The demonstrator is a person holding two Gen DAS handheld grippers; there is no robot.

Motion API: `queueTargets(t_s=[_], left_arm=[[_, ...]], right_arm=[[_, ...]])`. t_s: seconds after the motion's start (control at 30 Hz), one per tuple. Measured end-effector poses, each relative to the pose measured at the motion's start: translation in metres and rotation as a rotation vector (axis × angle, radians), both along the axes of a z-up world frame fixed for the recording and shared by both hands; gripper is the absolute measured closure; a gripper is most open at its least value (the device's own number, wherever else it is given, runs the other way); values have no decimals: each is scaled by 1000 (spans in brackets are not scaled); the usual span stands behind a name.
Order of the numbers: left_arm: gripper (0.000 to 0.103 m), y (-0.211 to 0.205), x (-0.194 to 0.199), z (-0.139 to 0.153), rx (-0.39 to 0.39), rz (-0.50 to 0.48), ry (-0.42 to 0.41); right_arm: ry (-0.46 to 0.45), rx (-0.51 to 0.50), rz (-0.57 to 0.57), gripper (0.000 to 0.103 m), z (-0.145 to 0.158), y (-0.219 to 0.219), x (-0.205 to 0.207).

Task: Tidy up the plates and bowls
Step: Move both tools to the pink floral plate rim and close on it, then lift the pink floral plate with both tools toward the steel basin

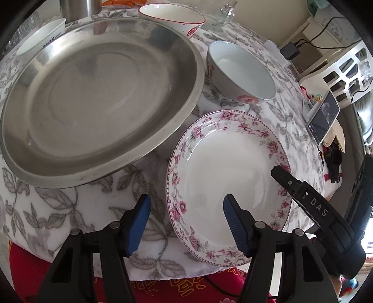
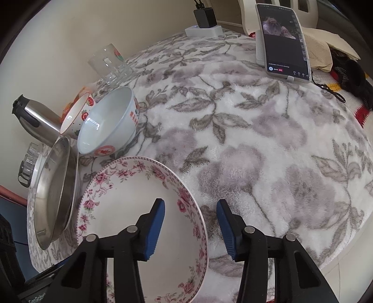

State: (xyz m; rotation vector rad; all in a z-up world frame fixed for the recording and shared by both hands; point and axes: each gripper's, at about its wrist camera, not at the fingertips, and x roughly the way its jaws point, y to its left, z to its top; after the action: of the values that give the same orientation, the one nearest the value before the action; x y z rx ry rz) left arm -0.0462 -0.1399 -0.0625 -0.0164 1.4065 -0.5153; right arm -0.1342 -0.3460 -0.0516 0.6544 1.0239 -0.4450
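A white plate with pink flowers lies flat on the counter, which has a soft cloth with grey leaves on it. Both hand-held grippers come down at this plate, one on each side.

The left hand-held gripper has its two blue fingers apart. The left edge of the plate sits in the gap between them. One blue finger is over the white middle of the plate, and the other is over the cloth just outside the rim. The fingers do not squeeze the plate.

The right hand-held gripper also has its fingers apart. The right edge of the plate lies between them, with one finger over the plate and one over the cloth. They do not pinch it.

A big shiny metal plate sits just beside the flower plate, on its left, and their rims are very close. A white bowl with a red mark stands near the far edge of the flower plate. Another bowl with a red rim stands farther back. A phone leans up at the far side of the counter, well apart from the plate.
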Motion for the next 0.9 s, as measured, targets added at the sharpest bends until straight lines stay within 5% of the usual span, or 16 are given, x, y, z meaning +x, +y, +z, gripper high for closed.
queueTargets(t_s=[0.33, 0.47, 0.9], left_arm=[[70, 1, 3, -9, 1, 8, 18], [73, 3, 4, -13, 7, 15, 31], [76, -4, 6, -17, 13, 1, -1]], right_arm=[[-18, 11, 15, 69, 3, 1, 1], [4, 41, -2, 79, -5, -4, -2], [-23, 45, 11, 80, -8, -5, -5]])
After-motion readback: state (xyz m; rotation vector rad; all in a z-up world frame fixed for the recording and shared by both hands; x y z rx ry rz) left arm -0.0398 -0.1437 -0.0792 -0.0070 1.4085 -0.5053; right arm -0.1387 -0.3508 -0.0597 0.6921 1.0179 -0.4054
